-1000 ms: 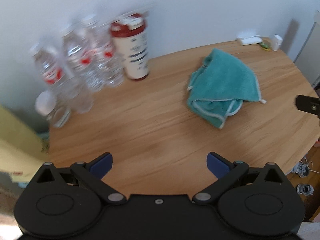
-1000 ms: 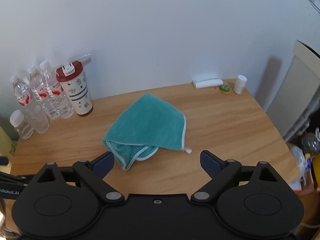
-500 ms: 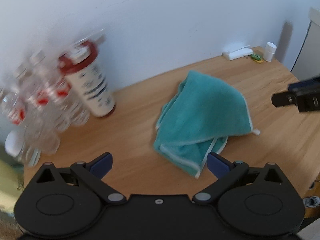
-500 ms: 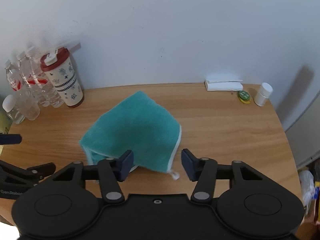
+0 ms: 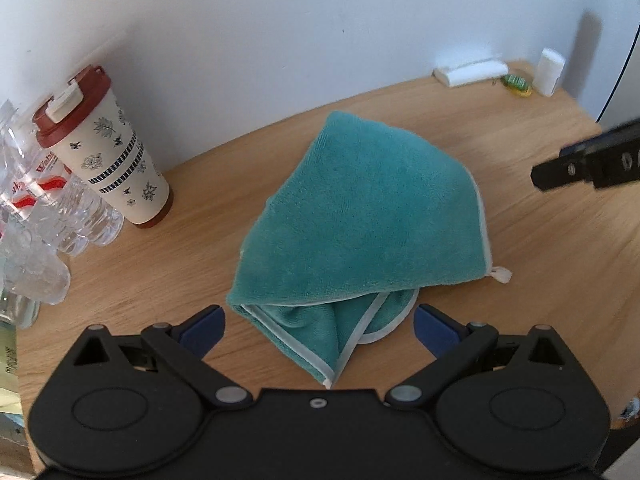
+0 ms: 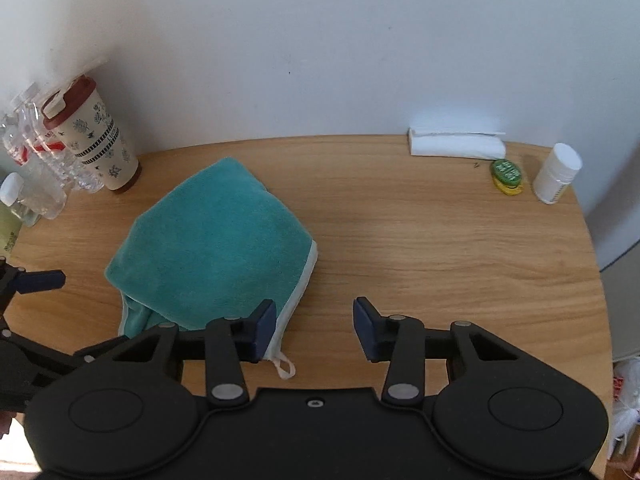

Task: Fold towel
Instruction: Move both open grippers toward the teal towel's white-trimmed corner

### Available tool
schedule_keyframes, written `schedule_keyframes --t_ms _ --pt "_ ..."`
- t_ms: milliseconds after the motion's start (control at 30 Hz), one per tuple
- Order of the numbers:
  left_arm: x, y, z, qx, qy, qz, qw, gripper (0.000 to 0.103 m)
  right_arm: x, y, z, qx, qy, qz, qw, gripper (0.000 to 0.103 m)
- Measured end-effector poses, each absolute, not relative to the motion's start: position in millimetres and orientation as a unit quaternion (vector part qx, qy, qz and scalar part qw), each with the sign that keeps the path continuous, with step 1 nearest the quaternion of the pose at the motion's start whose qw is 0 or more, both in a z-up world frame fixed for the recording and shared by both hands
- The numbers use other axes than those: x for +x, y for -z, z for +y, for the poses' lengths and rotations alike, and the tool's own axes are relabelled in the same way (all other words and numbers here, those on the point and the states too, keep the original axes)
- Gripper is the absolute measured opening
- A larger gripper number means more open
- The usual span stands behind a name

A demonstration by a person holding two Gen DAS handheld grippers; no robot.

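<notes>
A teal towel [image 5: 360, 208] [image 6: 216, 240] with pale edging lies crumpled and loosely doubled over on the wooden table [image 6: 440, 240]. My left gripper [image 5: 318, 316] hovers wide open over the towel's near corner, its pads apart from the cloth. My right gripper [image 6: 315, 312] is about half open with only bare table between its pads. Its left finger [image 6: 264, 326] stands over the towel's right edge, just above the white hanging loop [image 6: 284, 366]. One finger of the right gripper [image 5: 592, 160] shows at the right edge of the left wrist view.
A red-lidded patterned tumbler [image 5: 104, 148] and several water bottles [image 5: 36, 216] stand at the back left by the wall. A folded white cloth [image 6: 456, 146], a small green-yellow item [image 6: 507, 172] and a white pill bottle [image 6: 558, 174] sit at the back right. The table's rounded right edge [image 6: 600, 280] is close.
Both grippers have come down and closer to the towel. The right gripper's jaws narrowed from wide open to about half. The left jaws stayed wide.
</notes>
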State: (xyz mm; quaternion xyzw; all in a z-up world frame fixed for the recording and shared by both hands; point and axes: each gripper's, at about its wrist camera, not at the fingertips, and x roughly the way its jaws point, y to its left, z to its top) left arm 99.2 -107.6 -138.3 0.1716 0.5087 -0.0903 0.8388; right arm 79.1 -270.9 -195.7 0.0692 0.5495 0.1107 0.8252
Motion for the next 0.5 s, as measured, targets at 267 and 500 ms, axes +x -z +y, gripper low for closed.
schedule_keyframes --t_ms 267,500 --pt "110.3 147.5 -98.1 0.154 0.100 0.511 0.840 0.103 96.5 211.8 -273.1 0.075 -0.186 0.540 0.818 0.047" --pt "122.6 159.1 -65.3 0.106 0.073 0.537 0.834 0.102 99.5 241.5 -267.8 0.110 -0.202 0.566 0.792 0.046"
